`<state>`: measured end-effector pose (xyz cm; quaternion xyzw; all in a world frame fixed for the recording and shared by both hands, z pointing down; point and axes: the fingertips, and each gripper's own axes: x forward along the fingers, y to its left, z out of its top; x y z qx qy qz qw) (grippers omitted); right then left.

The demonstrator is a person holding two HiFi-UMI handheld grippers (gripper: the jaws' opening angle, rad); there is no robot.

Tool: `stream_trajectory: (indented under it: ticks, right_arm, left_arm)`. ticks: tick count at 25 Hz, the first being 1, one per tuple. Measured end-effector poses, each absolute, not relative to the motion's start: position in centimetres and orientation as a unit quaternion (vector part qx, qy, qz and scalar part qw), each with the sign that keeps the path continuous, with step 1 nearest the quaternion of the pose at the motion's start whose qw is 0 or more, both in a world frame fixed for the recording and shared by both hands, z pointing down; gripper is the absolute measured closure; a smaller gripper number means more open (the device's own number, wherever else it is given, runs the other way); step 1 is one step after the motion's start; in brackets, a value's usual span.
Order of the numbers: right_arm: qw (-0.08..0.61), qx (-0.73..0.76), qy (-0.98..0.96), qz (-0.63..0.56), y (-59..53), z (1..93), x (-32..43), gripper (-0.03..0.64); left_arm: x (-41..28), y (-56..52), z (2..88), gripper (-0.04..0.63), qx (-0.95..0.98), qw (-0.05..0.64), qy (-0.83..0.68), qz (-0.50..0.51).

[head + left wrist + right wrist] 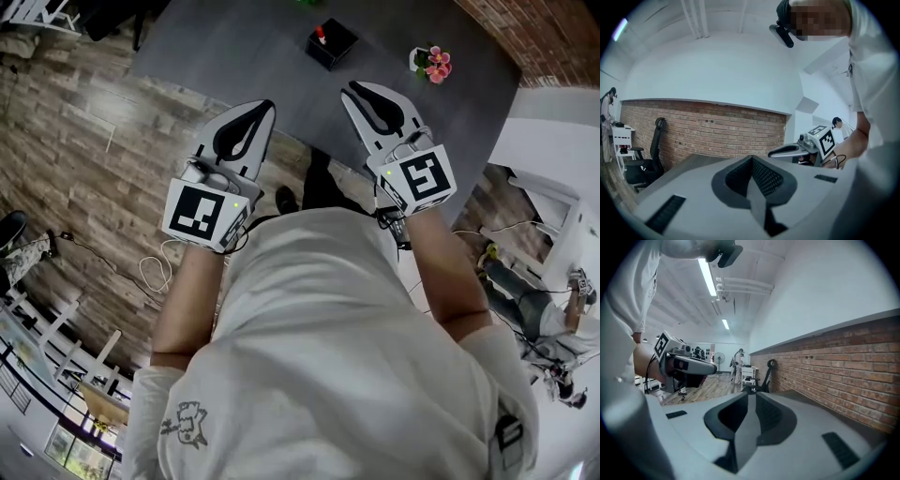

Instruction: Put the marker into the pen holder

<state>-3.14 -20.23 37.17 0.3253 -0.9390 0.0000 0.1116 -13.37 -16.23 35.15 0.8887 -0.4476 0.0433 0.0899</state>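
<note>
A black pen holder (333, 45) is seen on the dark tabletop (234, 56), well back from its near edge, with a red-tipped marker (321, 35) standing in it. A small white pot of pink flowers (432, 64) is placed near the right edge. The left gripper (266, 106) and the right gripper (353, 89) are held side by side over the near edge, apart from each other. Each is shown with its jaws together and nothing between them.

pen holder (331, 45) black; marker (321, 35) red tip; table (234, 56) dark grey; flowers (436, 64) pink; wall (708, 131) red brick
</note>
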Motion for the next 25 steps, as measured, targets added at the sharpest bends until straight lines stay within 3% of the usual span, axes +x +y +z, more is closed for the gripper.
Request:
stream_trajectory:
  ticks: [25]
  right_arm:
    - [0.095,0.332,-0.938,-0.040,-9.2,32.8,-4.1,0.612]
  left_arm:
    - [-15.6,-5.8,31.6,0.584,0.894,0.055,-0.444,0.018]
